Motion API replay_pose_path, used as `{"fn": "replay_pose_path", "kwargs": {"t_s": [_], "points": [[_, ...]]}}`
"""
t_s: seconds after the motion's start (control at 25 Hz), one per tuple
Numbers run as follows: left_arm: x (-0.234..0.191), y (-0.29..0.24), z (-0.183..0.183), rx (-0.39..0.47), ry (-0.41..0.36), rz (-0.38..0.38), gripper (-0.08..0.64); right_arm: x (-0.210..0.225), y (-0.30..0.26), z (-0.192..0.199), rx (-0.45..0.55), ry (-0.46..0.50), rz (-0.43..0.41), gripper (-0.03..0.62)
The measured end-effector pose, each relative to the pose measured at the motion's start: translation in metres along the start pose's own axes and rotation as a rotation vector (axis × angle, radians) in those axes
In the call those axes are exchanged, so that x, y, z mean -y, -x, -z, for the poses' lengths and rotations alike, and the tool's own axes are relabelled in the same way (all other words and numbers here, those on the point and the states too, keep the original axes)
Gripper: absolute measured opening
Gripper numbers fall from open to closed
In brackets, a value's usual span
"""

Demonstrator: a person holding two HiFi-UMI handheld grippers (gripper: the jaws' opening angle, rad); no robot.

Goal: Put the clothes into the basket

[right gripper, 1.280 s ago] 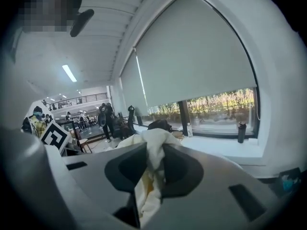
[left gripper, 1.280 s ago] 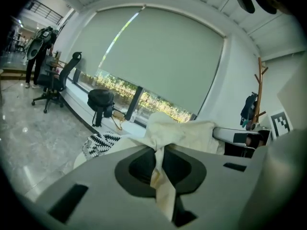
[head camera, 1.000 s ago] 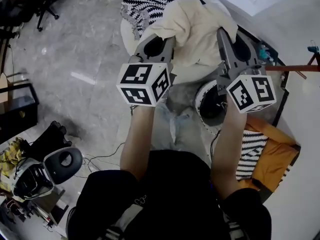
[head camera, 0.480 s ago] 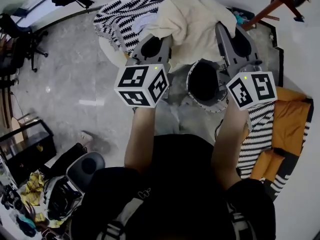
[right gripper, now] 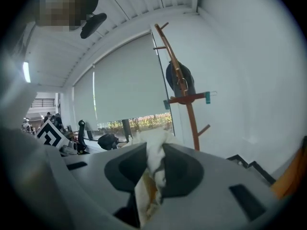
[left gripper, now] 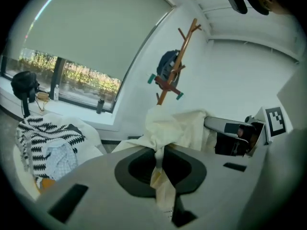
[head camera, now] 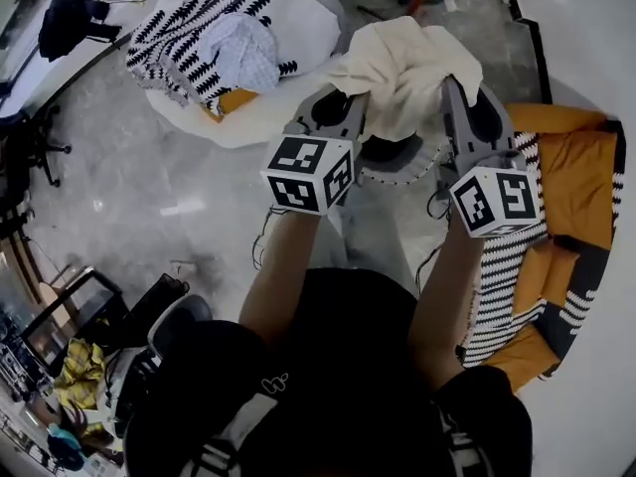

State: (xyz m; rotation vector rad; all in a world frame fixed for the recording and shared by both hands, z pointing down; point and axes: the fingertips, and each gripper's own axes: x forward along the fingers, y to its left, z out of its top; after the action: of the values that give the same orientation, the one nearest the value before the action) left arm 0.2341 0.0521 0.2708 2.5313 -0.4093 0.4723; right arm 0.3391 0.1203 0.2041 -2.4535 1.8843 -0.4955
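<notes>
A cream garment (head camera: 407, 63) hangs bunched between my two grippers, held up in front of me. My left gripper (head camera: 356, 107) is shut on its left part; the cloth (left gripper: 170, 126) runs down between the closed jaws. My right gripper (head camera: 453, 92) is shut on the right part, with a fold (right gripper: 153, 150) pinched between its jaws. The round basket (head camera: 402, 174), white-rimmed and dark inside, stands on the floor just under the garment and is mostly hidden by it. More clothes, a black-and-white zigzag piece (head camera: 184, 38) and a pale blue one (head camera: 243, 53), lie on a white beanbag (head camera: 303, 28).
An orange and striped floor cushion (head camera: 566, 197) lies to the right of the basket. A wooden coat rack (left gripper: 175, 71) stands by the white wall ahead. Cables and a helmet-like object (head camera: 164, 331) lie on the grey floor at the left.
Both grippers have swung with the cream garment away from the beanbag pile. The basket now sits under the garment; the pile has slid to the upper left.
</notes>
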Motion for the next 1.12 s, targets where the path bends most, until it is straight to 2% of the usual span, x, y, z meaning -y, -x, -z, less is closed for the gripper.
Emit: {"fn": "replay_pose_path", "kwargs": {"t_s": [0.08,0.2,0.44,0.6,0.72,0.84,0.92,1.0,1.04,1.12], "points": [[0.015,-0.024,0.033,-0.057,0.004,0.008,0.026,0.027,0.013,0.026,-0.042,0.001,0.023,0.077],[0.010,-0.054,0.080,-0.138,0.020,-0.008,0.026,0.056,0.018,0.071,-0.108,-0.026,0.043,0.077],[-0.001,-0.101,0.183,-0.231,0.026,-0.106,0.026,0.102,0.043,0.181,-0.263,-0.087,0.046,0.077],[-0.006,-0.132,0.270,-0.321,0.047,-0.185,0.026,0.134,0.057,0.274,-0.355,-0.130,0.038,0.077],[-0.029,-0.148,0.331,-0.374,0.105,-0.218,0.026,0.143,0.051,0.347,-0.405,-0.176,0.037,0.077],[-0.050,-0.161,0.362,-0.406,0.173,-0.212,0.026,0.149,0.035,0.393,-0.463,-0.218,0.069,0.081],[-0.063,-0.167,0.374,-0.444,0.229,-0.196,0.028,0.151,0.023,0.419,-0.550,-0.247,0.120,0.092],[-0.076,-0.168,0.383,-0.476,0.276,-0.191,0.050,0.152,0.015,0.444,-0.657,-0.252,0.188,0.144],[-0.083,-0.167,0.385,-0.486,0.290,-0.195,0.064,0.152,0.013,0.452,-0.697,-0.243,0.217,0.177],[-0.090,-0.162,0.384,-0.477,0.304,-0.210,0.072,0.149,0.013,0.453,-0.717,-0.222,0.239,0.179]]}}
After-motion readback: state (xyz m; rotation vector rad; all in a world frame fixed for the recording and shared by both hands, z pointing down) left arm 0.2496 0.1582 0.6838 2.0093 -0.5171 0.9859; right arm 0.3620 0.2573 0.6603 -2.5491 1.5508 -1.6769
